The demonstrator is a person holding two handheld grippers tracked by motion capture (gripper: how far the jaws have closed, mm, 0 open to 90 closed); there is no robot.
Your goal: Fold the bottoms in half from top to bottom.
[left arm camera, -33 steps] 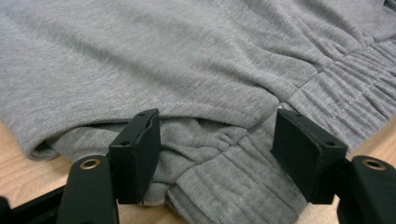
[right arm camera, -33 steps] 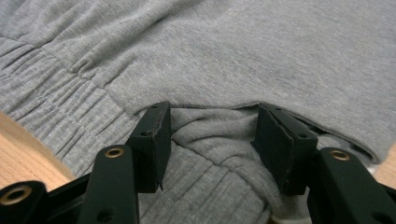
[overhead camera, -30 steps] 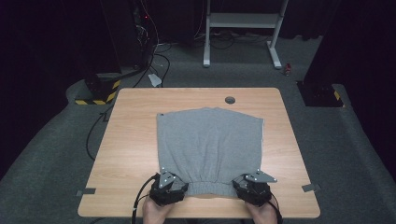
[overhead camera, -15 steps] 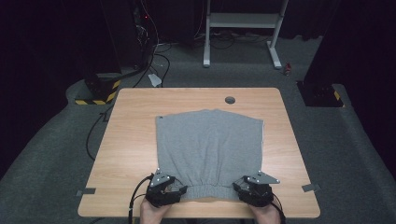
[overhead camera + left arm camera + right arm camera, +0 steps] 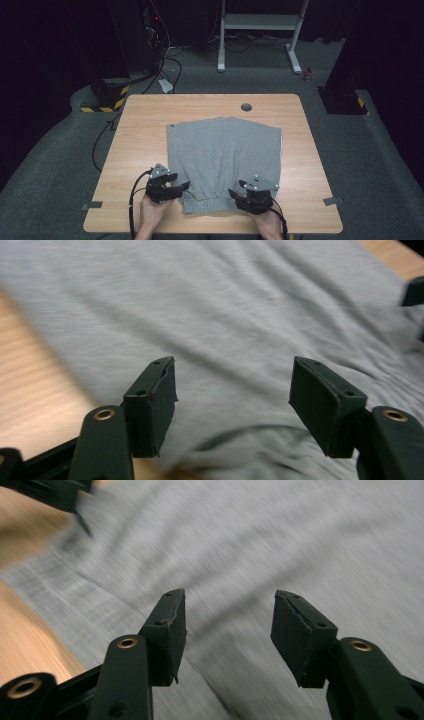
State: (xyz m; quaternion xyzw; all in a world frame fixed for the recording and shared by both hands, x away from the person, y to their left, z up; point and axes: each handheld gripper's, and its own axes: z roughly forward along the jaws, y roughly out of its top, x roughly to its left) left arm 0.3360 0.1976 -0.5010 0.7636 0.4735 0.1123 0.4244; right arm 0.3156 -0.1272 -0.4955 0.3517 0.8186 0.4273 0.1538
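Grey garment at worktop near edge; left gripper and right gripper jaws part-open, empty; shallow bite risks hem slipping.

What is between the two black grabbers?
The ribbed hem of the grey garment lies between the left gripper and right gripper, seen in the high view.

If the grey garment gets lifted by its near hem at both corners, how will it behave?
The grey garment lies flat with soft wrinkles, so it is probably floppy and would likely drape and sag between the left gripper and right gripper. It looks thin, so probably light. On the smooth wooden table, a push would likely bunch it up.
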